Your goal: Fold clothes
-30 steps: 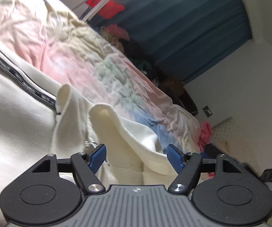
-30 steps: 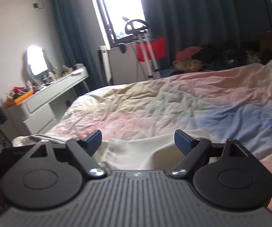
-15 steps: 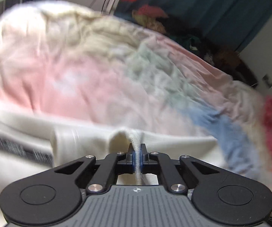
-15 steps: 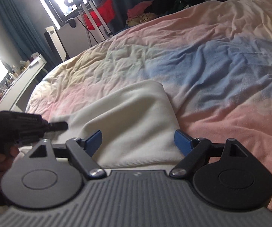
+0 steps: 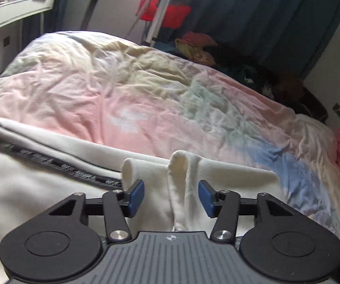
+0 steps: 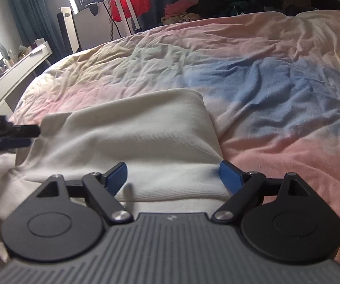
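Garment: cream sweatshirt (image 6: pixel 132 130) on bed (image 6: pixel 264 75), one fold laid, more left. Left gripper (image 5: pixel 171 197) and right gripper (image 6: pixel 173 177) both apart, holding nothing.

No text can be read. A black band (image 5: pixel 51 165) running along the cream garment (image 5: pixel 28 201) in the left wrist view carries pale repeating lettering, too blurred to make out.

The cream sweatshirt (image 6: pixel 132 139) is showing soft, matt ribbed knit cloth. The pastel duvet cover (image 5: pixel 146 99) is looking like wrinkled cotton. At six o'clock, the left gripper (image 5: pixel 171 197) is showing matt black plastic, blue pads (image 5: pixel 135 197), shiny metal screws.
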Demonstrator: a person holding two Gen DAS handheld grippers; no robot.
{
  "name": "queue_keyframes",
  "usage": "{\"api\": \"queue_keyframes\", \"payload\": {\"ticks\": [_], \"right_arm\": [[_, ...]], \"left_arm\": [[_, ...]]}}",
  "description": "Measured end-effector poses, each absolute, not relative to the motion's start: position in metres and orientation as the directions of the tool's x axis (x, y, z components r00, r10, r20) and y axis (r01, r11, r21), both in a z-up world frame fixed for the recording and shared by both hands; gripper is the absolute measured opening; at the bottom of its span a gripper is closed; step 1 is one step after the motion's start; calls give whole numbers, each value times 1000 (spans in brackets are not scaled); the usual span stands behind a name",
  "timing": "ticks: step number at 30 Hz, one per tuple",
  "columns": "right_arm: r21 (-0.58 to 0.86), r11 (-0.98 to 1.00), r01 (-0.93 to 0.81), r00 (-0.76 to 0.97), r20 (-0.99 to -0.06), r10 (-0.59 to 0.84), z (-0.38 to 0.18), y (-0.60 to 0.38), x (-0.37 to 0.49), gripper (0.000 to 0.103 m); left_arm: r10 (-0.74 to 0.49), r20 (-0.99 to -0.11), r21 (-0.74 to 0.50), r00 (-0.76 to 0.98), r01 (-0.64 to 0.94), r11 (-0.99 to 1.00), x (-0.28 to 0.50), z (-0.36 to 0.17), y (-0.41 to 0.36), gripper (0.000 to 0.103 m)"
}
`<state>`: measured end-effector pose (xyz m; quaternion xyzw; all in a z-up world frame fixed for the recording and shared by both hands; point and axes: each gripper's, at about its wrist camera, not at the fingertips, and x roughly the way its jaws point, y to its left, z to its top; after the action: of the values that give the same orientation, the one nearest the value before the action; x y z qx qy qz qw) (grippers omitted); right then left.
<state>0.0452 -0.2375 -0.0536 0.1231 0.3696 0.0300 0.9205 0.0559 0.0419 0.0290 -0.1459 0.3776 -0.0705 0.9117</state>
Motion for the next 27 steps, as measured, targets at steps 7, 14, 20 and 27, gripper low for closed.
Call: {"api": "queue_keyframes", "payload": {"ticks": [7,14,20,27], "right_arm": [[264,963,58,721,-678,142,-50,-236,44,87],[268,963,31,731,-663,161,-42,-227,34,85],[206,978,-22,738,-657,156,-41,-216,34,85],[120,986,-113,732,-662,165,-46,-195,23,85]], "left_arm": [[-359,-619,-439,699,71,896,-34,24,44,75],[-416,-593,-356,689,239,903,-52,6,9,59],[-454,-627,-468,632,160,869,-41,-17,31,7],[-397,-673,-447,624,85,890,-51,-18,49,6]]}}
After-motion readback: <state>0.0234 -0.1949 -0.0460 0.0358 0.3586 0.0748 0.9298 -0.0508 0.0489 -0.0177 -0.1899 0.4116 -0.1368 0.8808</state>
